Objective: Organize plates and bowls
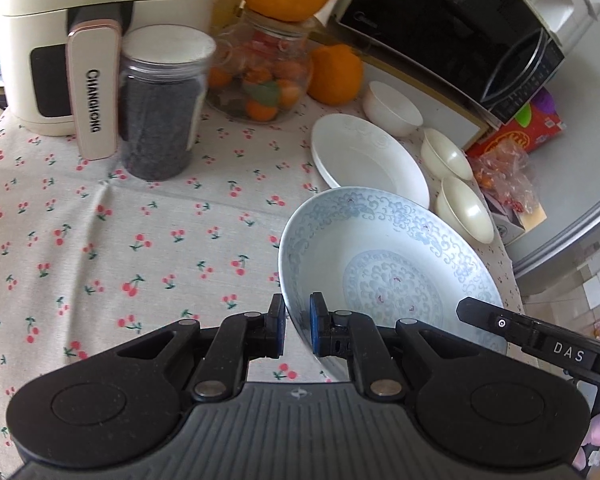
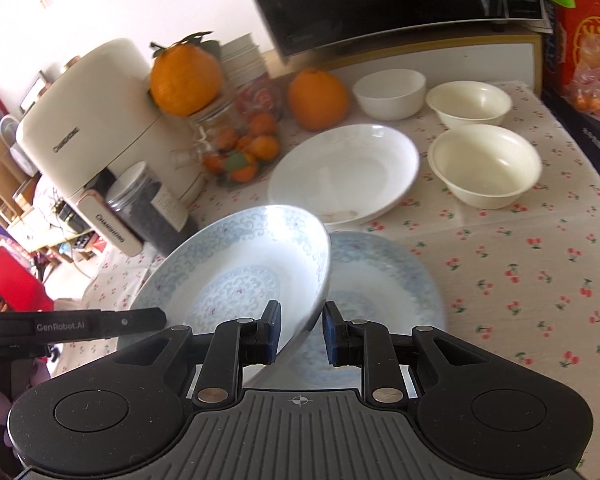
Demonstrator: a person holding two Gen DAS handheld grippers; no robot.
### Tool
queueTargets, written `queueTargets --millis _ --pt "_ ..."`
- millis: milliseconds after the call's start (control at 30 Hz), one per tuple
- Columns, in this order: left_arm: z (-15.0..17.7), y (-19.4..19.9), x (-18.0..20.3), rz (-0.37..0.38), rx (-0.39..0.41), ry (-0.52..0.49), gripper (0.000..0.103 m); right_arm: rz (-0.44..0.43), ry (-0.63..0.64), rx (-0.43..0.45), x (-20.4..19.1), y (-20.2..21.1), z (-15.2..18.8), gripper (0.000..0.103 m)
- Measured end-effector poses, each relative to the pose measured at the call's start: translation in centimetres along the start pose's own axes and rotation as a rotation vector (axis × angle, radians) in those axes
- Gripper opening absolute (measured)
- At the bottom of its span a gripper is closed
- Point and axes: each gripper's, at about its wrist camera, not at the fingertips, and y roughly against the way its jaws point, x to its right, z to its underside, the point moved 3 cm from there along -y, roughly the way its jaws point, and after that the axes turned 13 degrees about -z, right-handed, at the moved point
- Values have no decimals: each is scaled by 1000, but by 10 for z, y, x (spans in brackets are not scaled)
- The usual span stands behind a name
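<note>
Each tongs pinches a patterned plate: left tongs [image 1: 297, 330], right tongs [image 2: 300, 334]. White plate [image 2: 344, 172] and bowls remain unstacked on the bench [image 2: 520, 280].

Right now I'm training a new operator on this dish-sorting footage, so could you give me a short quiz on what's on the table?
1. How many plain bowls stand on the cherry-print tablecloth?
2. True or false: an orange sits on top of the glass jar.
3. What is the right gripper clamped on? A) the rim of a blue-patterned plate B) a cream bowl C) the air fryer's handle

Key: 1) three; 2) true; 3) A
</note>
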Motion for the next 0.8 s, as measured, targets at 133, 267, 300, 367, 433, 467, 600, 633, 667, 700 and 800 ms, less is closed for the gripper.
queueTargets --millis 133,267,300,367,433,467,600,633,667,700,800 --pt "2 -6 16 -9 -10 -41 10 26 -16 -16 12 4 4 22" --pt "5 -14 26 -19 -27 -68 10 53 -26 -37 23 6 8 22" --pt "6 -15 28 -21 -30 -74 10 59 -30 -41 25 6 9 22" --pt "7 -17 32 -26 -33 -87 11 68 -35 -49 28 6 10 22" --pt "8 -19 36 -32 -35 -98 11 76 -43 -56 30 6 11 22" --pt "9 -20 37 -35 -37 -103 11 80 -47 -60 31 6 11 22" --pt "11 -22 41 -49 -40 -120 11 90 -56 -76 33 7 14 22" --pt "11 -23 43 -55 -38 -128 11 93 -57 -81 33 6 14 22" --pt "12 -23 44 -61 -35 -136 11 96 -58 -87 33 5 14 22" --pt "12 -23 45 -67 -33 -143 11 100 -59 -92 33 5 15 22" --pt "13 -25 48 -78 -34 -157 12 115 -55 -108 33 3 16 22"
